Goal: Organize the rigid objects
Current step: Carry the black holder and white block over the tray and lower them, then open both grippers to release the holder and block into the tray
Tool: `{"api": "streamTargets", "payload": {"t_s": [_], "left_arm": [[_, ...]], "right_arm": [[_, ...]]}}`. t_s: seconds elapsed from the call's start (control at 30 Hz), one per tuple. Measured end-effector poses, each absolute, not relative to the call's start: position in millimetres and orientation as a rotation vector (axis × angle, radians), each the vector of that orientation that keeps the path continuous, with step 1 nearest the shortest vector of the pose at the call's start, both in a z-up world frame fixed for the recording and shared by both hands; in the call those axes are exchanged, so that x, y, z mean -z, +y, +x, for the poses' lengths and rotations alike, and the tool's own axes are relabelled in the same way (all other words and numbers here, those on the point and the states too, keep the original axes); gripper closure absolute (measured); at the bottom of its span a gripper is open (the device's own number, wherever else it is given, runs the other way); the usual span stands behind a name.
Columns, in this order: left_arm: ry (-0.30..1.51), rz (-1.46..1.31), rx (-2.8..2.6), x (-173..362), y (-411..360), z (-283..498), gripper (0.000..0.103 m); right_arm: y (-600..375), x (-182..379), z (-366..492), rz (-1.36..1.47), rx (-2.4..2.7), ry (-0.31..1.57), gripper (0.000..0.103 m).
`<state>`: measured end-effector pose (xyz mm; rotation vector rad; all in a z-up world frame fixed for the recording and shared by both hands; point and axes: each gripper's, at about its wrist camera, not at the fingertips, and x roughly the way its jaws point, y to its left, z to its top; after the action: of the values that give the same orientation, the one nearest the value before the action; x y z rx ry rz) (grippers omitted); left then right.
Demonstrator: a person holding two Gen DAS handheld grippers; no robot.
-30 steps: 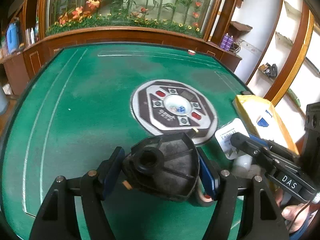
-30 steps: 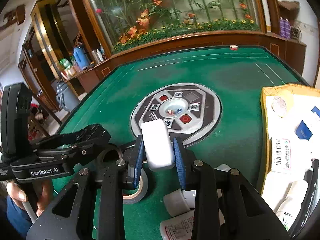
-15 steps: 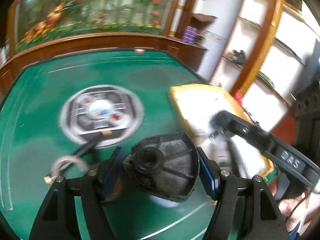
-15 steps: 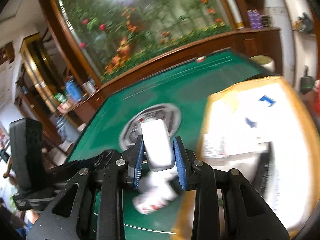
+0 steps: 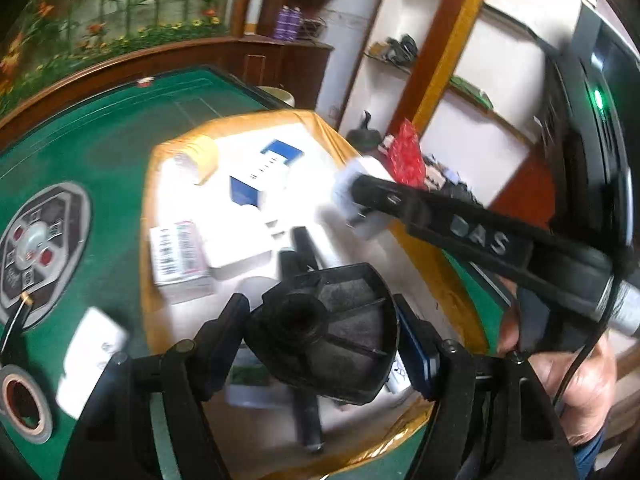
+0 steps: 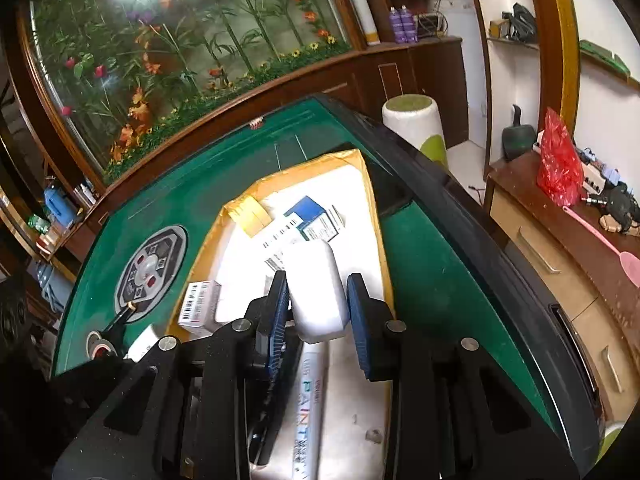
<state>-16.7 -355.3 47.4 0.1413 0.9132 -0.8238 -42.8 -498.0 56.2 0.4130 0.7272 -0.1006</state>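
Left gripper (image 5: 320, 334) spread wide, its 2 blue pads clamped on a black ribbed plastic part (image 5: 326, 330); held above the near end of the yellow-rimmed tray (image 5: 434, 276); right gripper (image 6: 318, 306) set narrow, gripping a white rounded block (image 6: 316, 290) over the same tray; tray crowded with white boxes, a barcoded box (image 6: 198, 306) and a paint marker (image 6: 306, 412); tray sits at the right edge of the green table (image 6: 432, 264); bare felt left of it around the round centre panel (image 6: 150, 268); tape roll (image 5: 24, 404) near the table's front-left.
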Motion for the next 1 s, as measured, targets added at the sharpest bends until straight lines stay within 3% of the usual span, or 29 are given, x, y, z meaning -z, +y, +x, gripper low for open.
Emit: {"api": "streamTargets", "payload": {"t_s": [0.63,1.0], "left_arm": [[0.898,0.127,0.837,-44.8,-355.0,-25.0,0.029],[0.892,0.130,0.874,-57.5,-339.3,-42.1,0.029]], "right_arm": [[-498.0,-41.1,-39.1,0.448,0.110,0.767,0.073],[-479.7,-66.9,-61.4,0.447,0.067,0.663,0.073]]}}
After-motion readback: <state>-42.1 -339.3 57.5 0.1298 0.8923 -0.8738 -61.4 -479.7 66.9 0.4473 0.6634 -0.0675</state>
